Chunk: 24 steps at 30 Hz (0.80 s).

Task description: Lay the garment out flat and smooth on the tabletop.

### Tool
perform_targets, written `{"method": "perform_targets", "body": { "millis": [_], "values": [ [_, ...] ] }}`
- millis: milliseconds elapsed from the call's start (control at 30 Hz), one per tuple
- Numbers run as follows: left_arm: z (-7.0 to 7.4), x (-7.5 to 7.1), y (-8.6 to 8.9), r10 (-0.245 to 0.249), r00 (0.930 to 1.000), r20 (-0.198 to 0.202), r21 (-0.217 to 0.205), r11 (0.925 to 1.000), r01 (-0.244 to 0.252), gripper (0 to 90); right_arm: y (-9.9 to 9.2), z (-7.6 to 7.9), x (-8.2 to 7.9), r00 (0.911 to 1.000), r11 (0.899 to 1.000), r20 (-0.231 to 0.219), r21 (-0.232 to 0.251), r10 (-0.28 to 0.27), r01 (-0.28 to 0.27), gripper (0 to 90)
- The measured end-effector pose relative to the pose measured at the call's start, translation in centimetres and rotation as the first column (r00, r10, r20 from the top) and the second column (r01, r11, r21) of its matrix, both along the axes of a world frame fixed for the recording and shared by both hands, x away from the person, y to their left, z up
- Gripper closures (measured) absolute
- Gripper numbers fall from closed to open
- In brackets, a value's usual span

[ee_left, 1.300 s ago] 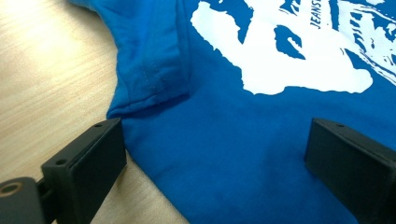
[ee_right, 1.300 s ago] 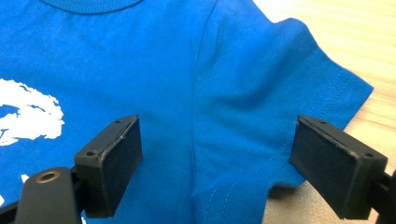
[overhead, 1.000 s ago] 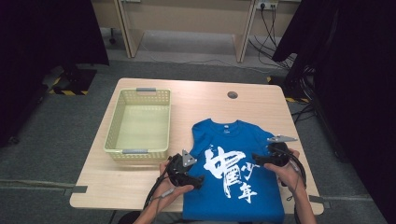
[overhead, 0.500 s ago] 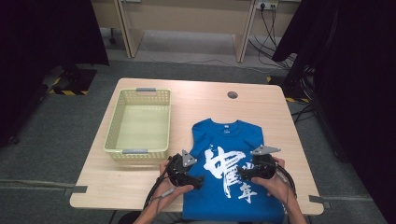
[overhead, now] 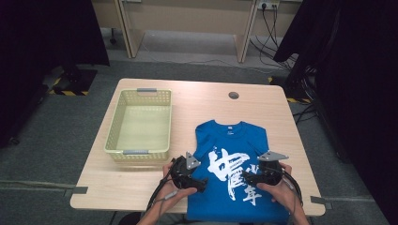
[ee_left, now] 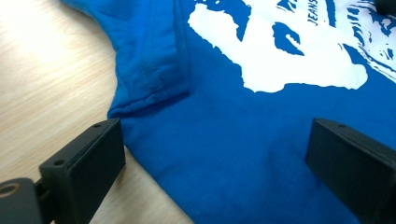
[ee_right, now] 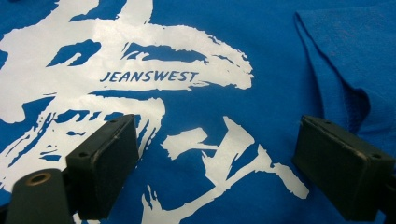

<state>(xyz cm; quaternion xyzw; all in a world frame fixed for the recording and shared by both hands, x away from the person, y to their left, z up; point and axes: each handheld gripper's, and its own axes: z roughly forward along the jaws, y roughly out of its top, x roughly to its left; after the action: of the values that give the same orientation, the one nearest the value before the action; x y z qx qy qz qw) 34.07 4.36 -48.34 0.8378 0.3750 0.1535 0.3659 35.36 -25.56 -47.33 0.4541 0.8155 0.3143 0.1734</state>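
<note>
Blue T-shirt (overhead: 237,183): lay flat, front up, on the near right part of the bench (overhead: 197,101), collar pointing away from the person.
Print: large white brush-style characters across the chest; small blue lettering inside the white read "JEANSWEST" (ee_right: 148,76).
Collar label: too small to read.
Left gripper (overhead: 201,183): at the shirt's left edge below the folded sleeve (ee_left: 154,70), fingers spread, pinching nothing.
Right gripper (overhead: 248,179): over the print's right side, fingers spread wide above the cloth, gripping nothing.
Yellow basket (overhead: 141,152): stood left of the shirt.
</note>
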Motion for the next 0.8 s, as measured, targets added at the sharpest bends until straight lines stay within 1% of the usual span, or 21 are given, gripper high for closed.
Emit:
{"method": "perform_targets", "body": {
  "millis": [133, 367, 533, 633, 733, 800],
  "values": [
    [0.0, -0.1, -0.6, -0.017, 0.9998, 0.001, 0.000, 0.9999, 0.017, 3.8, -0.7, 0.0, -0.1, 1.0000, 1.000, 0.002, -0.002, -0.007, 0.007, 13.7],
    [0.0, -0.1, -1.6, -0.014, 0.9999, -0.003, 0.002, 0.9999, 0.014, 2.0, -1.4, 0.0, -0.3, 0.9997, 1.000, 0.004, 0.000, -0.025, 0.025, 13.6],
    [0.0, -0.2, -2.4, -0.027, 0.9996, -0.002, 0.001, 0.9996, 0.027, 2.1, -2.2, 0.0, -0.6, 0.9991, 0.999, 0.009, -0.001, -0.041, 0.041, 13.5],
    [0.0, -0.2, -2.4, -0.035, 0.9994, -0.005, -0.006, 0.9994, 0.035, 2.9, -2.5, -0.1, -0.9, 0.9987, 0.999, 0.014, 0.006, -0.050, 0.049, 13.5],
    [0.1, -0.1, -2.1, -0.015, 0.9999, -0.004, -0.029, 0.9995, 0.015, 7.1, -2.6, -0.1, -0.9, 0.9990, 0.999, 0.013, 0.005, -0.043, 0.043, 13.3],
    [0.1, 0.2, -2.1, -0.012, 0.9999, -0.004, -0.028, 0.9995, 0.012, 7.0, -2.6, -0.1, -0.9, 0.9991, 0.999, 0.013, 0.005, -0.041, 0.041, 13.2]
  ]
}}
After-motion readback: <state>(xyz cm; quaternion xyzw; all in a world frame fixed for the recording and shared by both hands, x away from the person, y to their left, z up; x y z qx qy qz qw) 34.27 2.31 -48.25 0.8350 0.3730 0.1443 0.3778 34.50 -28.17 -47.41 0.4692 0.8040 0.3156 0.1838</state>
